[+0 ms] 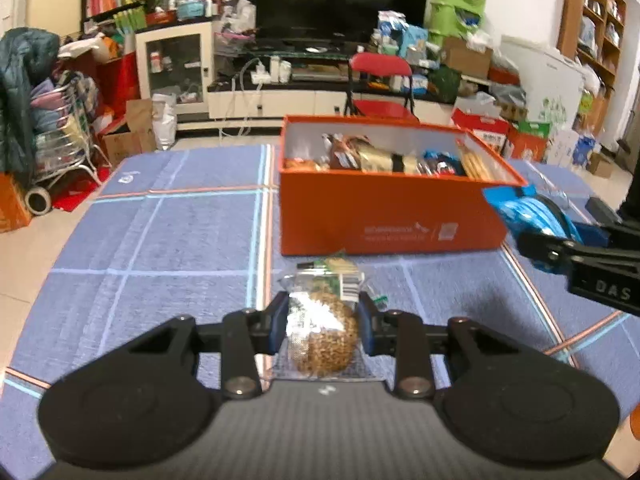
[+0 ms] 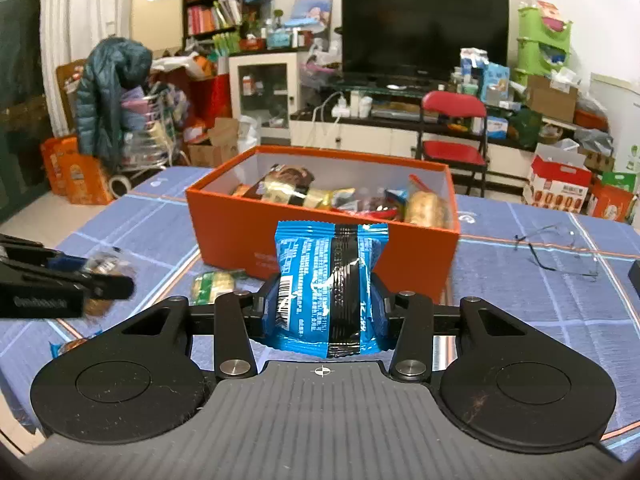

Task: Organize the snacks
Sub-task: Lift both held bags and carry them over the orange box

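An orange box point(image 1: 384, 216) holding several snack packs stands on the blue checked table; it also shows in the right wrist view point(image 2: 224, 216). My left gripper point(image 1: 324, 320) is shut on a clear pack with a brown round cake point(image 1: 326, 336), held above the table short of the box. My right gripper point(image 2: 325, 300) is shut on a blue snack packet point(image 2: 328, 280), held near the box's front right corner. That packet shows at the right of the left wrist view point(image 1: 528, 212). A green-labelled snack point(image 2: 212, 286) lies on the table in front of the box.
A pair of glasses point(image 2: 560, 252) lies on the table right of the box. Another wrapped snack point(image 2: 68, 346) lies at the table's near left edge. A red folding chair point(image 2: 456, 128) stands behind the table, before a cluttered TV stand.
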